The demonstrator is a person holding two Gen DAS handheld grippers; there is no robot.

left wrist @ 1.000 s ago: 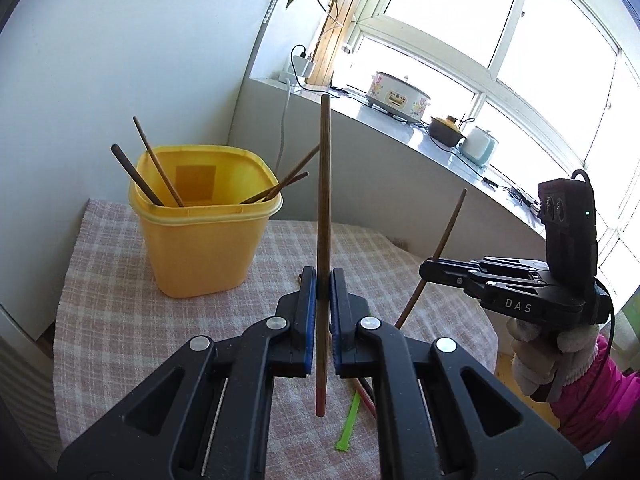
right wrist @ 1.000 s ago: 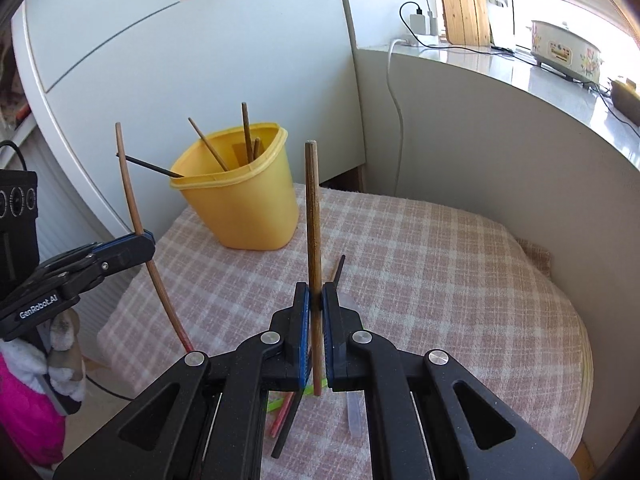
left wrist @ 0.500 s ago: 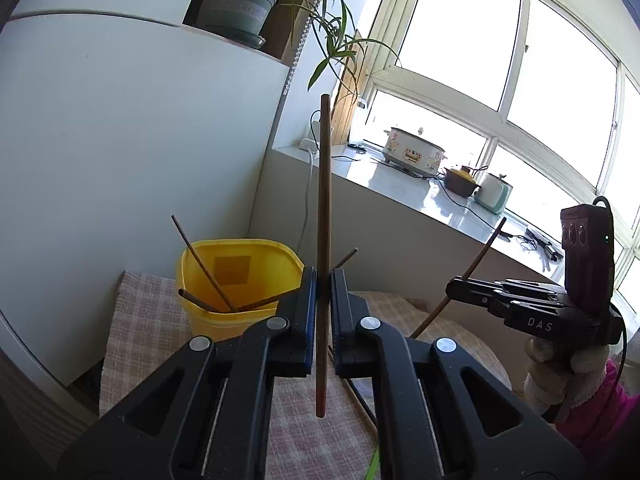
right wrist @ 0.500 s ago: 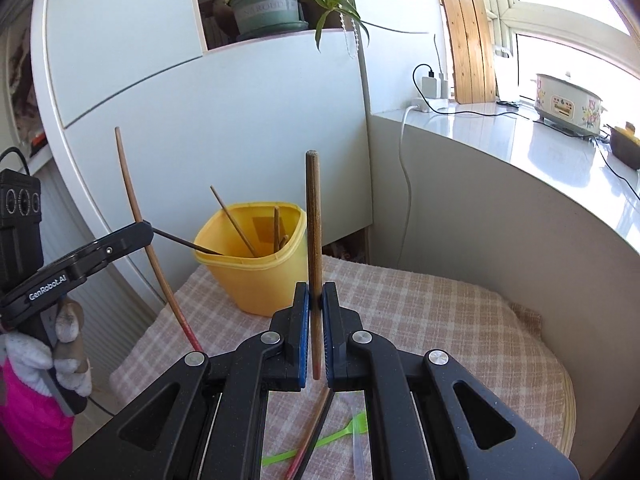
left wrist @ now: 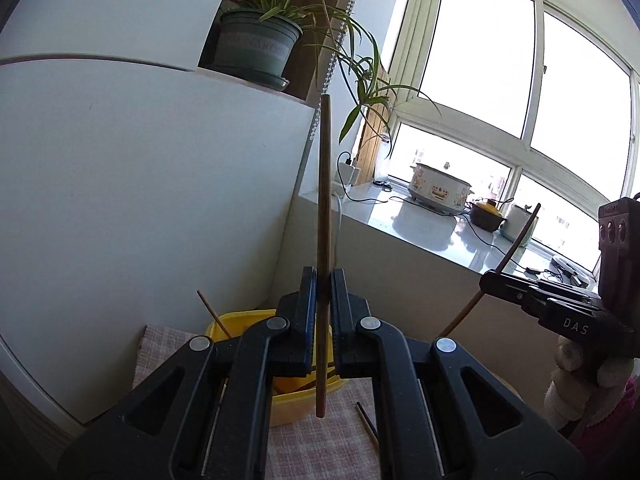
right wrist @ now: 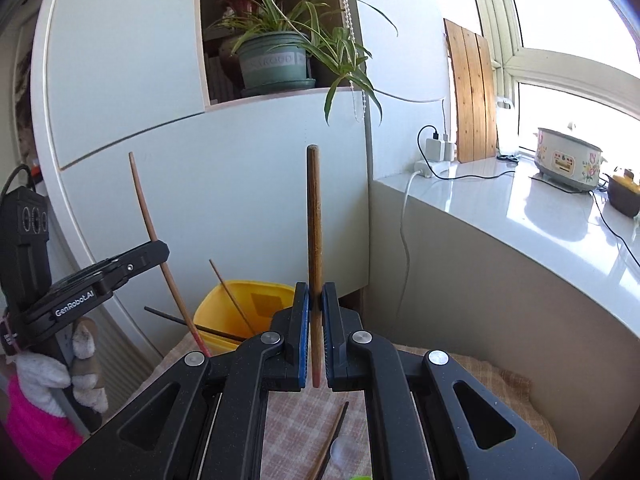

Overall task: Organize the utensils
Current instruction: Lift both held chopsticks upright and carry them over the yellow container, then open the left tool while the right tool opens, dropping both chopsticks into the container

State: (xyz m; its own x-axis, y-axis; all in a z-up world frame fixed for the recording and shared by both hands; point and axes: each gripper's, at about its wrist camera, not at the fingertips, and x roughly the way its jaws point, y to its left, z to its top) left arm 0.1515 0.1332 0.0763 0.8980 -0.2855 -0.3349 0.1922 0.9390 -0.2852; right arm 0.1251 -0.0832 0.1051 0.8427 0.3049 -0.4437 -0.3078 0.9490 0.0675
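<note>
My left gripper [left wrist: 322, 280] is shut on a brown chopstick [left wrist: 323, 208] that stands upright, raised above the yellow tub [left wrist: 288, 400]. The tub holds several chopsticks and sits on the checked cloth [left wrist: 320, 440]. My right gripper [right wrist: 315, 296] is shut on another brown chopstick [right wrist: 314, 220], also upright, with the tub [right wrist: 240, 304] below and ahead to the left. Each gripper shows in the other's view: the right one [left wrist: 486, 280] at the right, the left one [right wrist: 162, 248] at the left.
A loose dark chopstick [left wrist: 366, 420] lies on the cloth, and also shows in the right wrist view [right wrist: 332, 436]. A white cabinet [left wrist: 140, 200] with a potted plant [left wrist: 260, 48] stands behind the tub. A counter [left wrist: 420, 228] with a cooker runs along the window.
Both grippers have risen with their chopsticks and tilted up, so the tub and the cloth have dropped low in both views. Both jaws have stayed shut.
</note>
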